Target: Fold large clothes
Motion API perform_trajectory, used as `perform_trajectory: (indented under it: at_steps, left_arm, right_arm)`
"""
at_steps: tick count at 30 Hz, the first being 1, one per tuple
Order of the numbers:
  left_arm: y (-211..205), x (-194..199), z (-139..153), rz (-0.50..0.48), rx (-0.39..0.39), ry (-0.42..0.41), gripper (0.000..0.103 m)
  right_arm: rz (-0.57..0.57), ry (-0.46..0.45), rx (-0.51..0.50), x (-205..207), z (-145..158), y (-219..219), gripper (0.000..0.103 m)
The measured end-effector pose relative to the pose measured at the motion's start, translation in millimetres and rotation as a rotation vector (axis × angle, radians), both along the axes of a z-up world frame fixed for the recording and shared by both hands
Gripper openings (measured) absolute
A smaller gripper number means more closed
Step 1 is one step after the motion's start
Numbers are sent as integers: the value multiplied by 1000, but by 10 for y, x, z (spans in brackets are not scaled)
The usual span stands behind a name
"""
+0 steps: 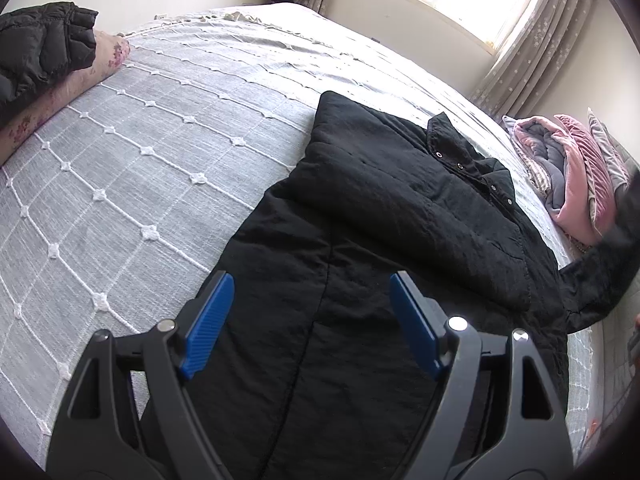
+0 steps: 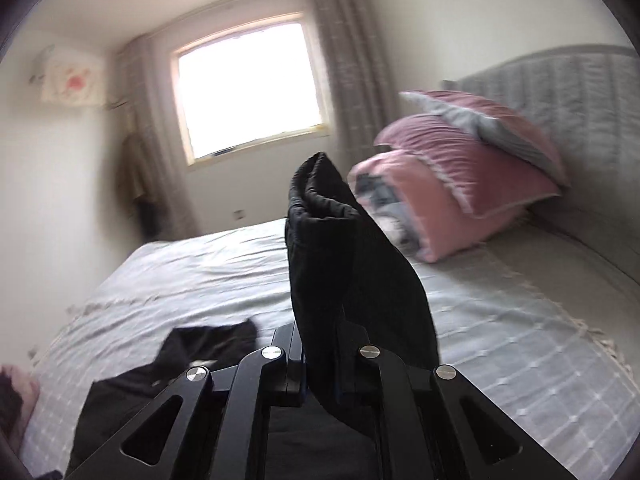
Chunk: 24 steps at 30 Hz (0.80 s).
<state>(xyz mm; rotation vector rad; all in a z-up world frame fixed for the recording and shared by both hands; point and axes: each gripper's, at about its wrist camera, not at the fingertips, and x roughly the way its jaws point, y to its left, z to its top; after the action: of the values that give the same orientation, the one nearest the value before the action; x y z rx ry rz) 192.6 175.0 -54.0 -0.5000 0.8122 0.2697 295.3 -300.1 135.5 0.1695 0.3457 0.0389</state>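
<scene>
Black quilted coat (image 1: pixel 360 240) lies partly folded on the near right of the grey lattice-stitched bedspread (image 1: pixel 140 140), snap collar toward the far side. Left gripper (image 1: pixel 312 320) hovers above it, blue pads wide apart, empty. Right gripper (image 2: pixel 320 364) is clamped on a raised sleeve (image 2: pixel 340 248).

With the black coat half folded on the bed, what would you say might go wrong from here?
1. The right gripper pinches only a narrow stretch of the sleeve; the padded fabric could slip free mid-swing.
2. The left gripper hovers open above the black coat, so nothing pins the body and pulling the sleeve may drag the folded part askew.
</scene>
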Motion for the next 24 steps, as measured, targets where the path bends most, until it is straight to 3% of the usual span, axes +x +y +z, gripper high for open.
perform_trajectory:
  at_steps: [6,9,12,15,18,21,24]
  left_arm:
    - [90,-7,-15,16,-17,0,80]
    - [113,-9,-18,17,-29,1,80]
    - [113,-5,-18,9,-34,2,80]
    - [121,-3,-23,1,-45,2,80]
    - [128,0,-26,0,-50,5,80]
    - [131,-4,-29,-1,-53,4,80]
    - [130,-3,-29,-3,-55,4,80]
  right_arm:
    - [189,70,-123,188,-416,1139,8]
    - [271,158,-230,212,-884,1720,8]
    - [319,248,-388,192,-1394,2096,8]
    - [342,319,-459,200,-1771,2301,9]
    - [343,334,-427,199,-1894,2275,13]
    - [386,366,-370,215,-1902,2238,23]
    - [419,369,-374,151,-1900,2283,25]
